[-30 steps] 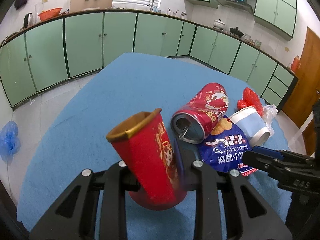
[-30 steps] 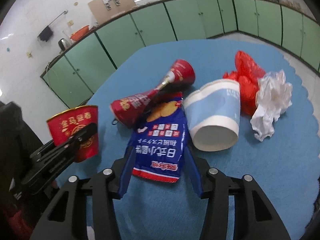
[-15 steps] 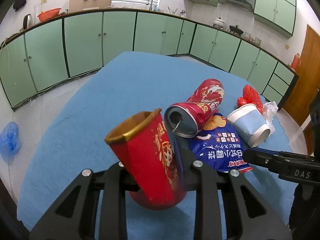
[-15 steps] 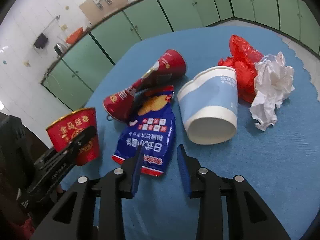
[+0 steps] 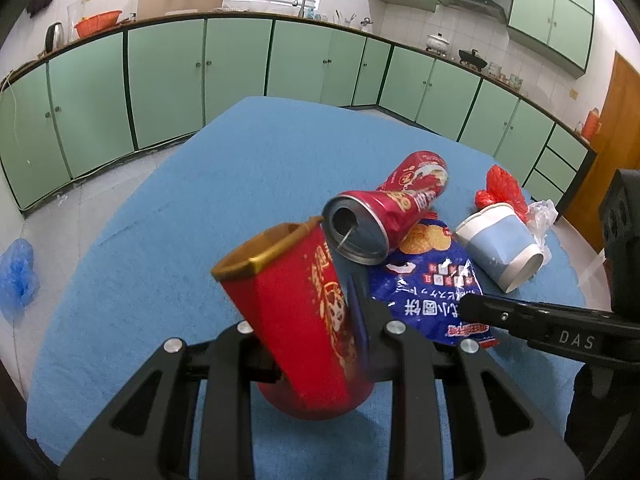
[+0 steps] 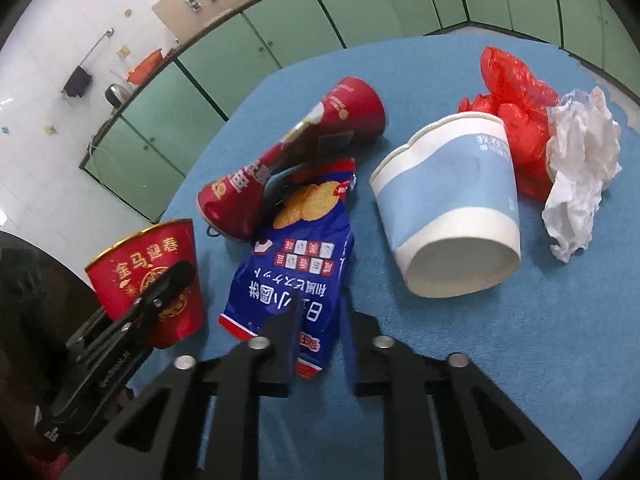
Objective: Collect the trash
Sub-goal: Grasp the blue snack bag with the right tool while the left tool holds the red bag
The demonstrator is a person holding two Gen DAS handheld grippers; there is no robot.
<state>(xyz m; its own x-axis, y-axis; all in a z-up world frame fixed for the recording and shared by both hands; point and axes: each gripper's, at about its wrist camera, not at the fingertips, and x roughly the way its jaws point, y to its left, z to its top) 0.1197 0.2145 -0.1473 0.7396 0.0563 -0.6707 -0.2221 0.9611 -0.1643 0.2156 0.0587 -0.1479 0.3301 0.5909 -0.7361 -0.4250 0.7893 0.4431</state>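
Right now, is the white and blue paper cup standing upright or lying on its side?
On its side. The white and blue paper cup lies on the blue tablecloth, its round base facing the right wrist camera and its rim pointing away.

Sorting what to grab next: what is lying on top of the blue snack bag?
The red can lies on its side across the blue snack bag's far end, covering that corner. Whatever is under the bag is hidden.

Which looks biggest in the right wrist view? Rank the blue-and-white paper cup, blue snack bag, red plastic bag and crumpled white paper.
1. blue-and-white paper cup
2. blue snack bag
3. red plastic bag and crumpled white paper: too alike to rank.
The cup and snack bag lie nearer the camera, so true sizes stay unsure.
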